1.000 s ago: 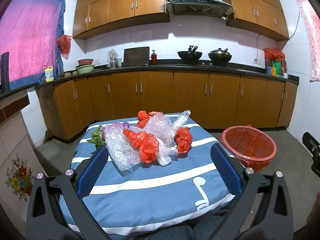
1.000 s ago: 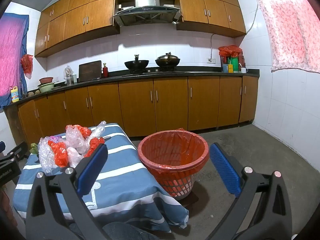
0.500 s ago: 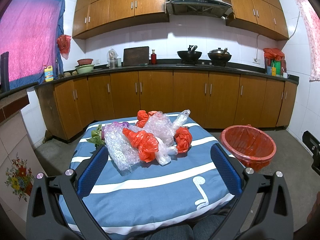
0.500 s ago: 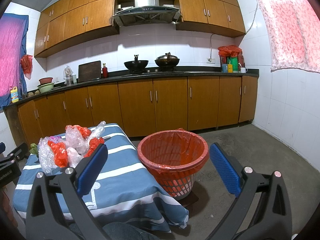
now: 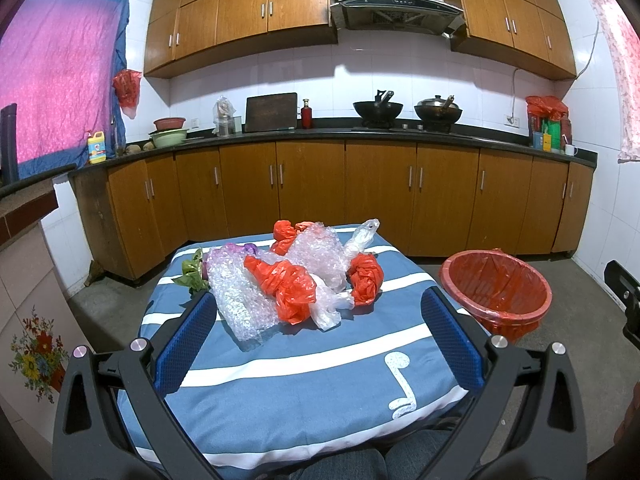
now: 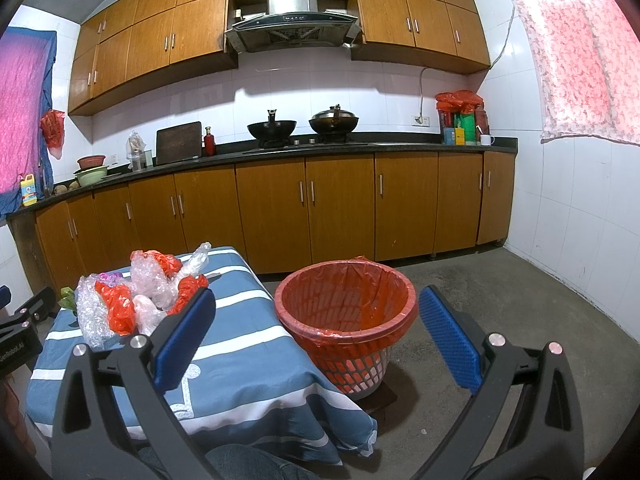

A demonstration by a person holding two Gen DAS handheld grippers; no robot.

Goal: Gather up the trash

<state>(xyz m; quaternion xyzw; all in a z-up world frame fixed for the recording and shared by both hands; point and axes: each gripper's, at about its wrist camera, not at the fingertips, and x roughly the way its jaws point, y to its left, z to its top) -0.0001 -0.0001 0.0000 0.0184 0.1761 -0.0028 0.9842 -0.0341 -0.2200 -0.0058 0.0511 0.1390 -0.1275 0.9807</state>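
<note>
Trash lies heaped on the far half of a table under a blue cloth with white stripes: bubble wrap, a knotted red bag across the middle, a second red bag at the pile's 3 o'clock side, a third at 12 o'clock, a clear bag and a green scrap at 9 o'clock. In the right wrist view the same trash sits at 9 o'clock. A bin lined with red plastic stands on the floor just beside the table, at 3 o'clock from the pile; in the right wrist view this bin is dead centre.

The left gripper hangs over the near part of the table, blue pads spread wide and holding nothing, the pile at 12 o'clock between them. The right gripper also stands wide apart and empty, its pads framing the bin, the left pad over the table edge.
</note>
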